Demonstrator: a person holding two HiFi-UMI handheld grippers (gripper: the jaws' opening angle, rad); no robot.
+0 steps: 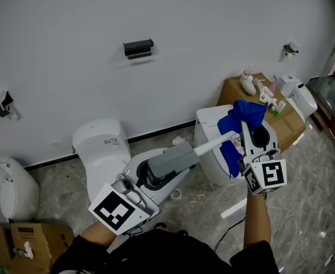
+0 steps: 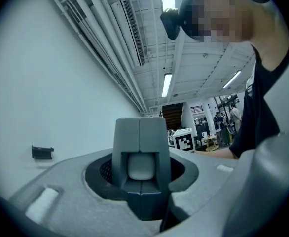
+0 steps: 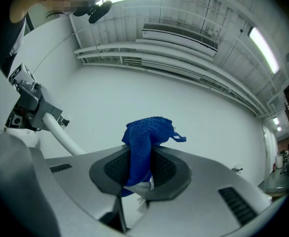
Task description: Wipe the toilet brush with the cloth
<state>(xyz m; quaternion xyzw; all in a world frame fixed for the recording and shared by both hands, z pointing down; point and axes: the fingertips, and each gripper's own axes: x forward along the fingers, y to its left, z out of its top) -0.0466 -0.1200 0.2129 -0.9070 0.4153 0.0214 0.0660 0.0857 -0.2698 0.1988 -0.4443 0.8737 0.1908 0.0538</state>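
Head view: my left tool (image 1: 149, 178) clamps the toilet brush (image 1: 212, 145) by its grey handle, the white shaft running toward my right tool (image 1: 249, 131), which pinches the blue cloth (image 1: 246, 114). Left gripper view: jaws tight around the handle (image 2: 139, 147). Right gripper view: cloth (image 3: 143, 142) bunched between closed jaws, shaft (image 3: 60, 135) to their left.

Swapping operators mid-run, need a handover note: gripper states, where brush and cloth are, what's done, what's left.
Left gripper: shut on the grey end of the toilet brush, held about level.
Right gripper: shut on the blue cloth, which bunches up above its jaws.
The brush's white shaft runs to the cloth in the head view; contact isn't certain.
Done: both picked up and brought together.
Left: wipe along the brush; how much is already wiped can't be told.
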